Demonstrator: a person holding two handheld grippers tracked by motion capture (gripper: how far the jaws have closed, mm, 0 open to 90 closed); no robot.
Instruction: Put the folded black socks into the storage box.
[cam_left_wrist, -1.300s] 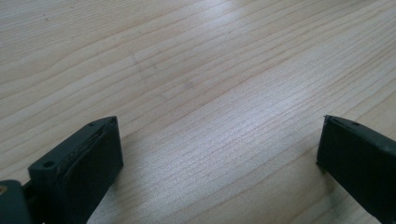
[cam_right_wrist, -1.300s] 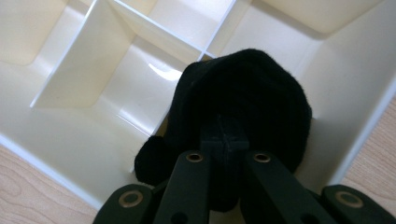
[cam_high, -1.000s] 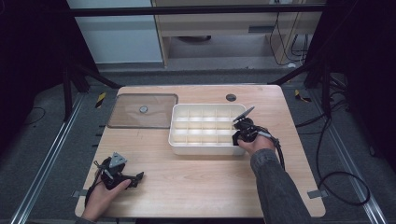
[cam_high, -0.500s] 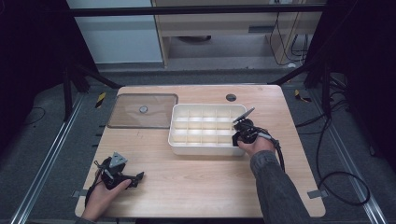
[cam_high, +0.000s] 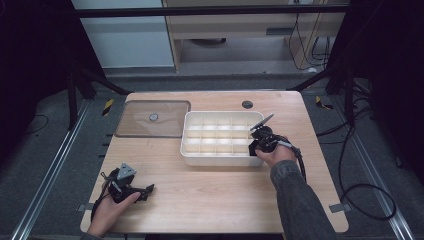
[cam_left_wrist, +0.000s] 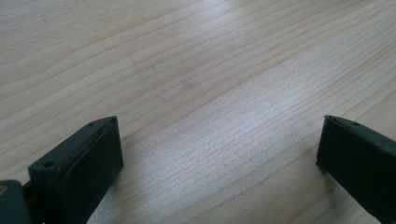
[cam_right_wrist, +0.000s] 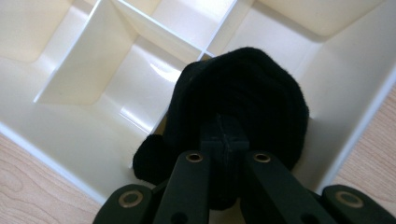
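A white compartment tray (cam_high: 220, 159) stands in the middle of the wooden table. My right gripper (cam_high: 258, 142) hovers over the tray's near right corner, held by a hand in a dark sleeve. In the right gripper view the jaws of this gripper (cam_right_wrist: 224, 139) are shut on a black, fuzzy cloth bundle (cam_right_wrist: 243, 88), which hangs over a corner cell of the tray (cam_right_wrist: 70, 135) and hides the divider beneath. My left gripper (cam_high: 148, 189) rests at the table's near left corner. Its jaws (cam_left_wrist: 219, 140) stand wide open over bare wood, nothing between them.
A clear flat lid (cam_high: 152, 119) with a small round knob lies at the back left of the table, beside the tray. A small dark cable hole (cam_high: 247, 104) sits behind the tray. Metal frame rails run along both sides of the table.
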